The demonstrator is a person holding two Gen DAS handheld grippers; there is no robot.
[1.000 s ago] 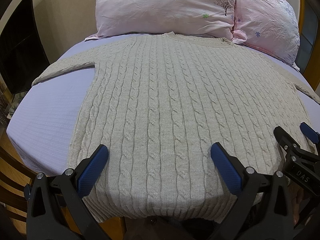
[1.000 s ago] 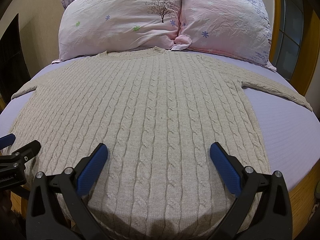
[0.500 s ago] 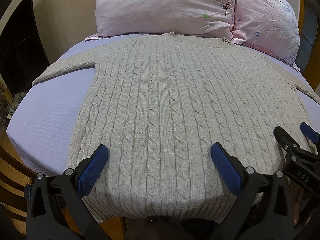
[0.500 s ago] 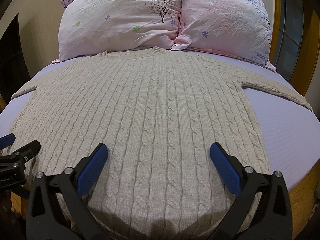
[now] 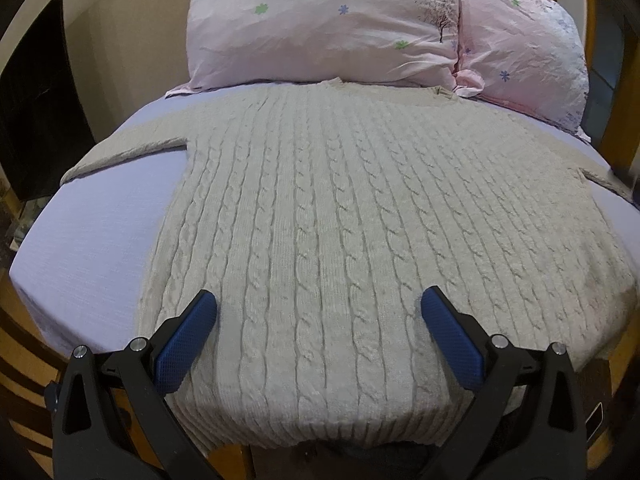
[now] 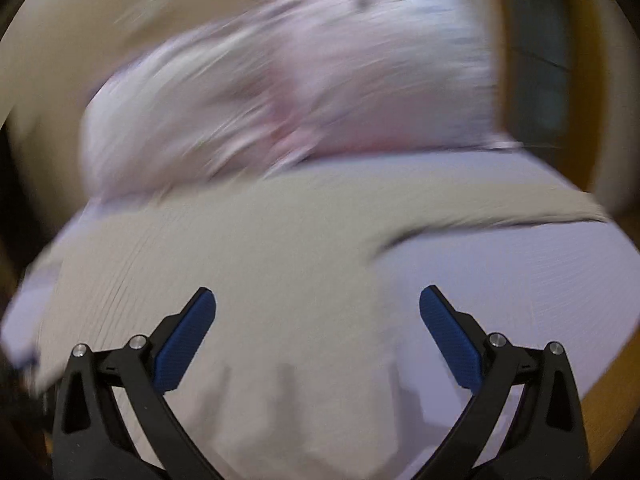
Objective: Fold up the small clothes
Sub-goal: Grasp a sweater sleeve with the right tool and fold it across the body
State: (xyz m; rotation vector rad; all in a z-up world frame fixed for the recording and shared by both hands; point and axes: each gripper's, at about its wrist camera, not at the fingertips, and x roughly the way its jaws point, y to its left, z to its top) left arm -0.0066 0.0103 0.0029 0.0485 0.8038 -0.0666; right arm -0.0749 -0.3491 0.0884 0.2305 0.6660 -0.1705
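Note:
A beige cable-knit sweater [image 5: 340,220] lies flat and face up on the lavender bed sheet [image 5: 92,248], collar toward the pillows and both sleeves spread out. My left gripper [image 5: 319,308] is open and empty above the hem. My right gripper [image 6: 318,304] is open and empty over the sweater's right side [image 6: 260,260]. The right wrist view is heavily motion-blurred. The right sleeve [image 6: 520,208] stretches to the right there.
Two pink pillows [image 5: 328,24] lean at the head of the bed. A dark panel [image 5: 36,100] stands by the wall at left. The wooden bed frame [image 5: 24,360] shows below the sheet edge. A dark window [image 6: 548,60] is at right.
The right gripper has swung quickly to the right and forward, blurring its view, and has left the left wrist view. The left gripper has barely moved. The sweater lies as before.

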